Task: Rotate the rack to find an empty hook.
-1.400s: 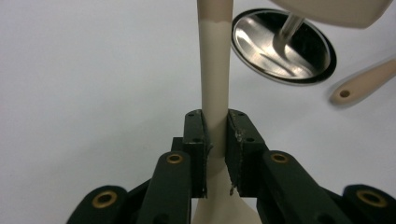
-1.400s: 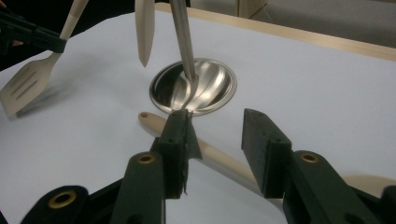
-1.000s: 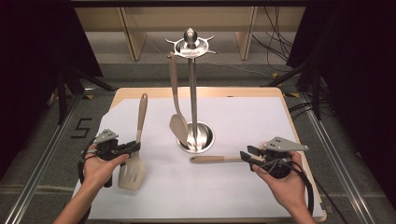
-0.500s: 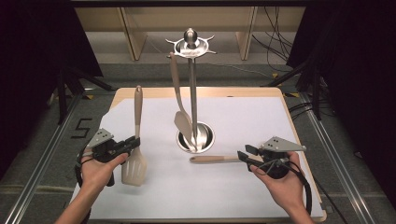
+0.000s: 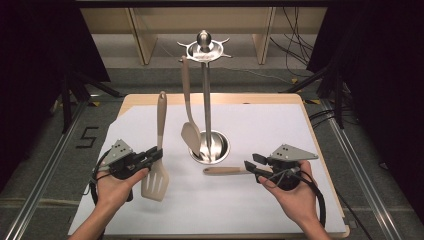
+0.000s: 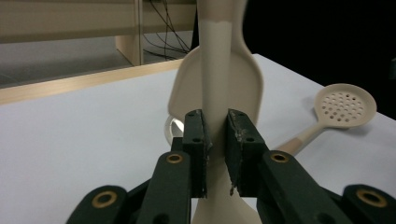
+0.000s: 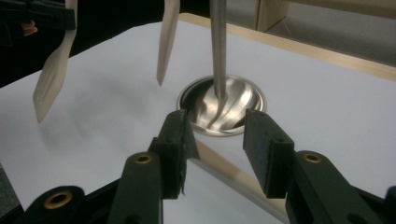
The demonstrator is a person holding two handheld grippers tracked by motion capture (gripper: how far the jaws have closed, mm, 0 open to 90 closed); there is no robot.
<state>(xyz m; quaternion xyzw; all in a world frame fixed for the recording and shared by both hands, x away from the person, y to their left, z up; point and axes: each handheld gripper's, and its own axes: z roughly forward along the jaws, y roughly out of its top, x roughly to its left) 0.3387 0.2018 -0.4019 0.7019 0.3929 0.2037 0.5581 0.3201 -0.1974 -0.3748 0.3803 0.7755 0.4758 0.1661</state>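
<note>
Counted: three utensils, one stand, two grippers

Three beige utensils are counted: one slotted turner (image 5: 155, 180), one plain spatula (image 5: 189, 135) hung on the stand, and one perforated skimmer (image 6: 344, 106), whose handle (image 5: 227, 171) is seen lying on the table. One steel utensil stand (image 5: 206, 95) is seen, on one white-topped table (image 5: 300, 130). Two handheld grippers are counted, the left gripper (image 5: 152, 156) and the right gripper (image 5: 252, 165).

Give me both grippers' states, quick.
Left gripper: shut on the slotted turner, gripping its handle.
Right gripper: open; the skimmer handle lies between its jaws, not gripped.
</note>
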